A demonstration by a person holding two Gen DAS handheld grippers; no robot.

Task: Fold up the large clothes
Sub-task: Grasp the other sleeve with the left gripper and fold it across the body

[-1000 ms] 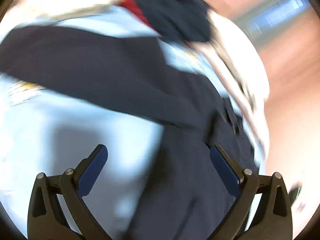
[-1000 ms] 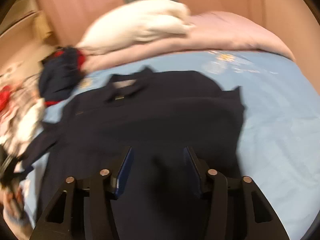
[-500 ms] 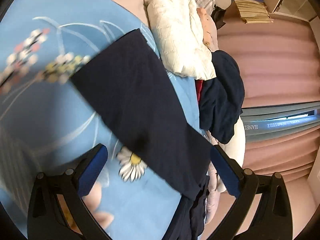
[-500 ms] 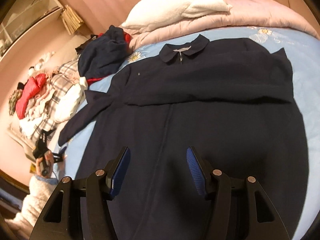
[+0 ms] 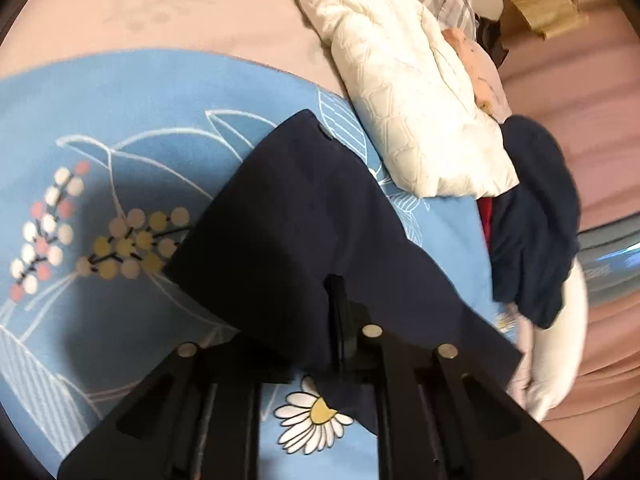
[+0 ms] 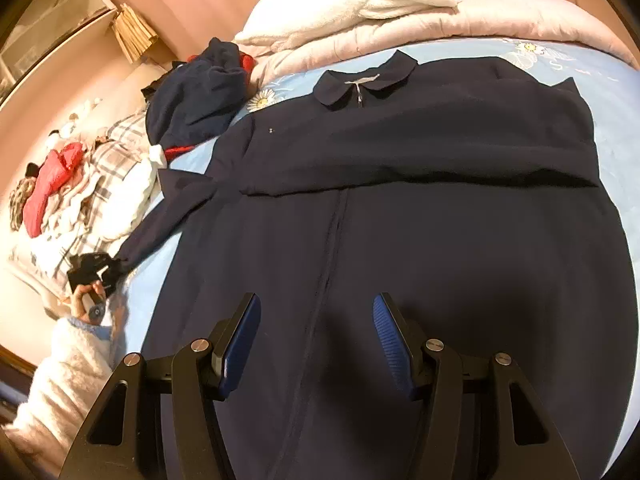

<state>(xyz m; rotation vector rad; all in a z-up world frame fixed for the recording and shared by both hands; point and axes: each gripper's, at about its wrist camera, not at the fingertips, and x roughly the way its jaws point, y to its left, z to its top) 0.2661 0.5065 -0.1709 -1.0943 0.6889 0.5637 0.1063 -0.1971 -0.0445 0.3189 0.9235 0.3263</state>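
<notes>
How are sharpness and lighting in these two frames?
Left wrist view: slightly soft, blurred toward the rim, a dark shadow on the blue floral sheet beside the navy sleeve. Right wrist view: sharper, warm light, strong fisheye bulge across the navy garment.

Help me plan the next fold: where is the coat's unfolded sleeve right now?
In the right wrist view, the sleeve stretches left off the navy coat across the blue sheet, its cuff pinched in the left gripper beside the clothes pile.

Matt navy cloth coat (image 6: 400, 208)
</notes>
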